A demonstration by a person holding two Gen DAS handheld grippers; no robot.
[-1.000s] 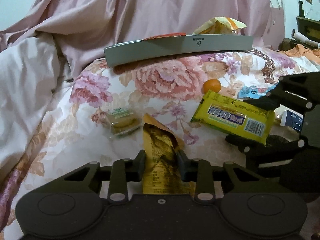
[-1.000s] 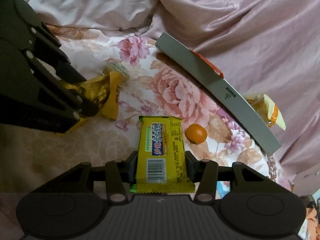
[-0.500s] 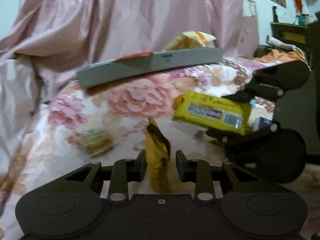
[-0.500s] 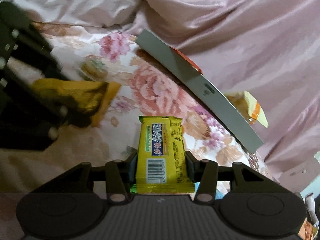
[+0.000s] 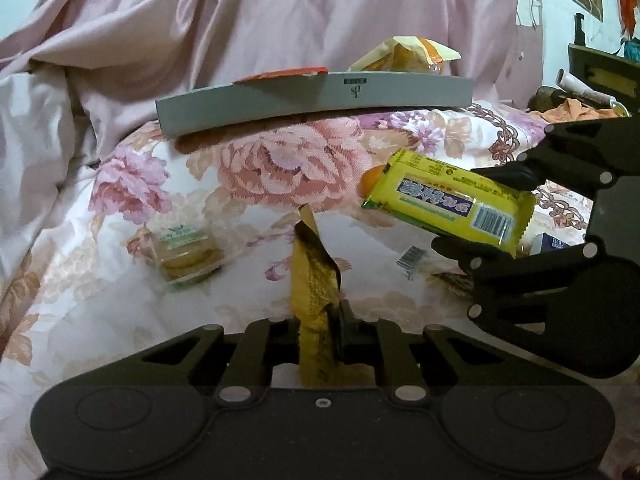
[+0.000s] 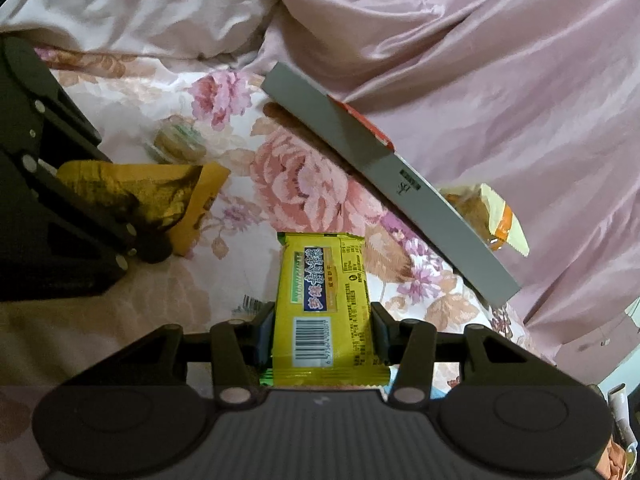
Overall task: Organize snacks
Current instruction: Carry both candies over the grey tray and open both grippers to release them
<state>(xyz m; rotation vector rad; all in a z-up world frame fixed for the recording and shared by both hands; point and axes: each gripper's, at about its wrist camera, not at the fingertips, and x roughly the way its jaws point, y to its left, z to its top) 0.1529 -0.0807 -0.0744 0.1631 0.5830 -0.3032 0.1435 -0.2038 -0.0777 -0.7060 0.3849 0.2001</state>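
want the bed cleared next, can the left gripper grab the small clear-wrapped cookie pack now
Probably not yet: the left gripper is shut on a gold foil snack packet. The path to the cookie pack looks clear.

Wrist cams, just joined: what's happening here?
A person is sorting snacks on a floral bedspread with two handheld grippers. The left gripper is shut on a gold foil snack packet, held edge-up above the bed. The right gripper is shut on a yellow biscuit pack, also held off the bed. A grey box with snacks already in it sits ahead. A clear-wrapped cookie pack and a small orange lie loose on the bedspread.
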